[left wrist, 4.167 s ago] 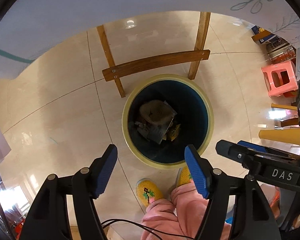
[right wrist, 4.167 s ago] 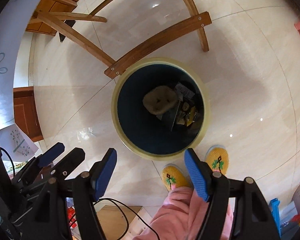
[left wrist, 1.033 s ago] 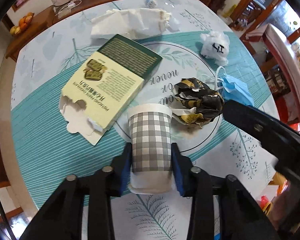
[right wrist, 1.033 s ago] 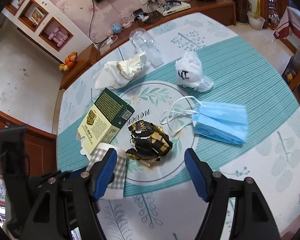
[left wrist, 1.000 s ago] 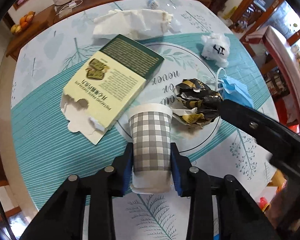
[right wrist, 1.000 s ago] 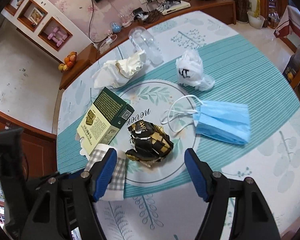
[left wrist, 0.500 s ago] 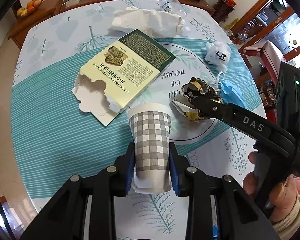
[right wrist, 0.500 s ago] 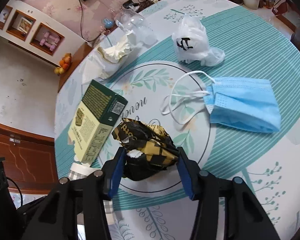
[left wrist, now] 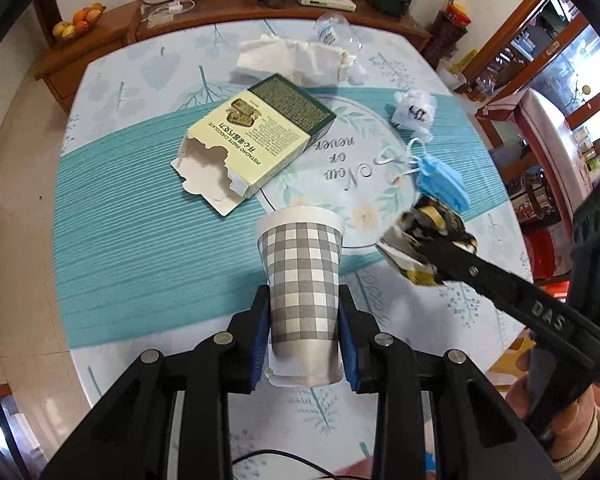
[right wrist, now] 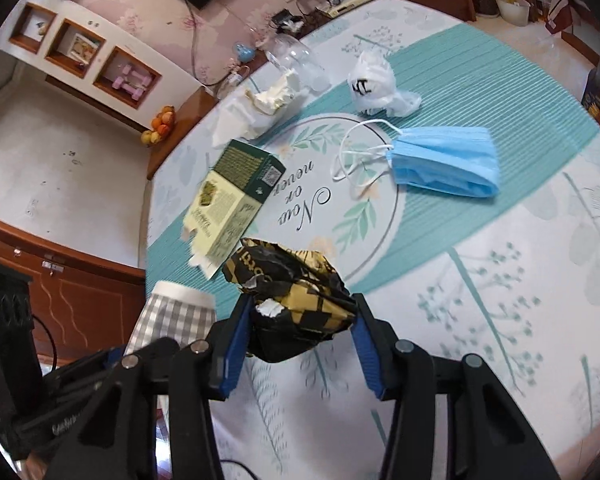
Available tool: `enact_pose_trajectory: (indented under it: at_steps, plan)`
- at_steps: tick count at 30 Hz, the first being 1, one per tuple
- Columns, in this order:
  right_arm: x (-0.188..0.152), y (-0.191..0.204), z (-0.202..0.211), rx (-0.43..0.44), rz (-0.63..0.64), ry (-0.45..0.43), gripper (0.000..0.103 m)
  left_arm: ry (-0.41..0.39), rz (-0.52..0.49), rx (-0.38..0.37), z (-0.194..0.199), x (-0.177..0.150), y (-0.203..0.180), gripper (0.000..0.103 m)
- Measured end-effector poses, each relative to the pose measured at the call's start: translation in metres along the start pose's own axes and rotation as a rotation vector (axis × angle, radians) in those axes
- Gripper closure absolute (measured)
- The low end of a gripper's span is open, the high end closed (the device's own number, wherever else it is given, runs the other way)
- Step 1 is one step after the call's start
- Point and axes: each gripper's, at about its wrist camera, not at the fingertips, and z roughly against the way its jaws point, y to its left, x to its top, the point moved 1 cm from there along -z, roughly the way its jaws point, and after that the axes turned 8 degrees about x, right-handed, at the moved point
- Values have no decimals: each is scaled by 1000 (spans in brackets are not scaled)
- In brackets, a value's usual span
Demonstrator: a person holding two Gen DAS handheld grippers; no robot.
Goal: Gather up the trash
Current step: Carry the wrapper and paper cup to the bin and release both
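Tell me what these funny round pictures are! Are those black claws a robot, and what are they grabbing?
No robot: a person holds a grabber tool in each hand, and each tool carries a wide-eyed camera, so the pictures look round.

One picture looks along the left gripper. Its blue pads squeeze a checked paper cup. The other looks along the right gripper, which pinches a crumpled black-and-gold wrapper.

Below them is a table with a leafy teal cloth. More trash lies there: a torn chocolate box, a blue face mask, a scrunched white plastic bag, crumpled white paper and a clear plastic bottle.
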Motion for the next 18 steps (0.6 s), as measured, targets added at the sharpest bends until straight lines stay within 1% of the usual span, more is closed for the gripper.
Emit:
enact_pose_trajectory:
  at_steps: [4, 8, 12, 15, 18]
  plan:
    - [-17, 5, 33, 31, 43, -8, 55, -51, 20, 5, 29, -18, -11, 74]
    - [-40, 9, 68, 73, 106, 6, 55, -110, 45, 13, 60, -48, -27, 74]
    - [-68, 5, 102, 111, 160, 25, 55, -159, 85, 26, 86, -87, -47, 74]
    - [-88, -2, 124, 126, 195, 54, 55, -176, 123, 21, 99, -117, -61, 74]
    - [-106, -11, 141, 112, 227, 83, 55, -187, 144, 22, 108, -147, -76, 73]
